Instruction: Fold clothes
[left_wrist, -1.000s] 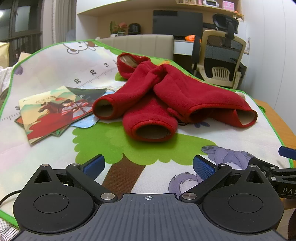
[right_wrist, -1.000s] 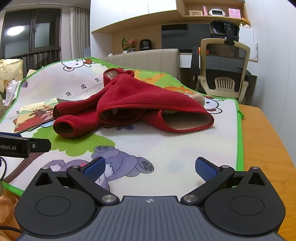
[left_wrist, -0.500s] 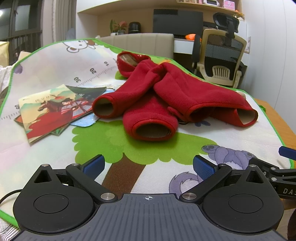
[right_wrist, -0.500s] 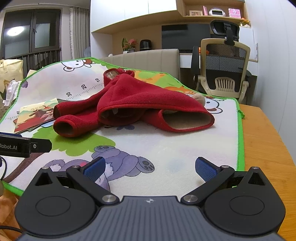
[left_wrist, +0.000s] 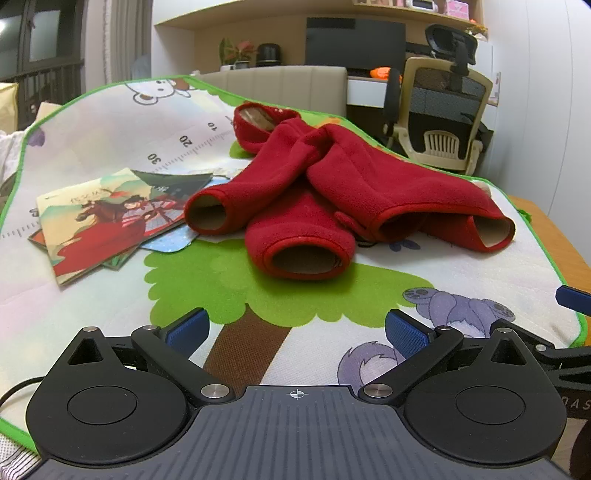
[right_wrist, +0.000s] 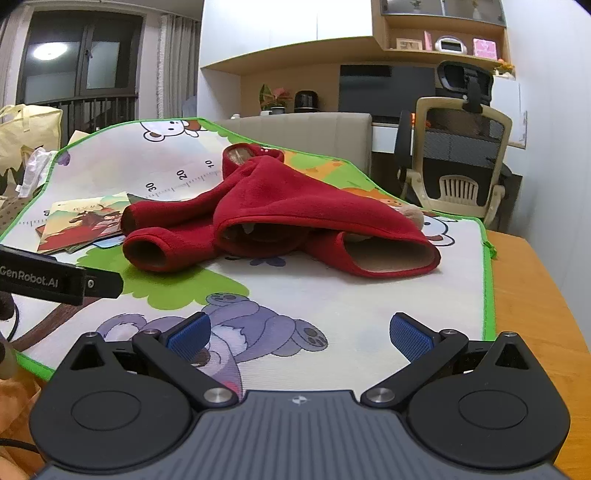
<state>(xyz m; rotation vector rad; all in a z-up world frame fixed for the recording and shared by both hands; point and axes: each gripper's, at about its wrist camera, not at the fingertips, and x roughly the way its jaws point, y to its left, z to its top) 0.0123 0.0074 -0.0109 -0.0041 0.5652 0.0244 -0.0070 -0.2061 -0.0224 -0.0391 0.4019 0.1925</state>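
Fleece (left_wrist: 332, 192), red, lies crumpled mid-mat (left_wrist: 110, 295), dead ahead of both grippers and well clear of each; nothing folded yet by the look of it. Far left, picture cards (left_wrist: 99, 221) sit on the mat, their near corner just beside one cuff (left_wrist: 207, 212), maybe tucked under it; too close to call. Left gripper (left_wrist: 295, 328) hovers low at the mat's near edge, released, blue pads (left_wrist: 186, 328) spread wide, nothing between them; straight in front of it gapes the second cuff (left_wrist: 303, 258), the nearest piece of cloth to any claw. From there the garment runs away and rightward, long axis slanting from the hood (left_wrist: 258, 122) at the far end down to the open hem (right_wrist: 388, 254) at the right. Right gripper (right_wrist: 299, 332) is released too, pads (right_wrist: 412, 338) apart and empty, above the purple bear print; the hem faces it, so I judge the right hand owns that side and the left owns the sleeves. Hard to read: the sleeves cross over the body and hide how the front lies; a pale lump (right_wrist: 412, 214) peeks from behind the far right edge, unidentifiable; the left tool's body (right_wrist: 55, 280) cuts in from the right camera's left side.
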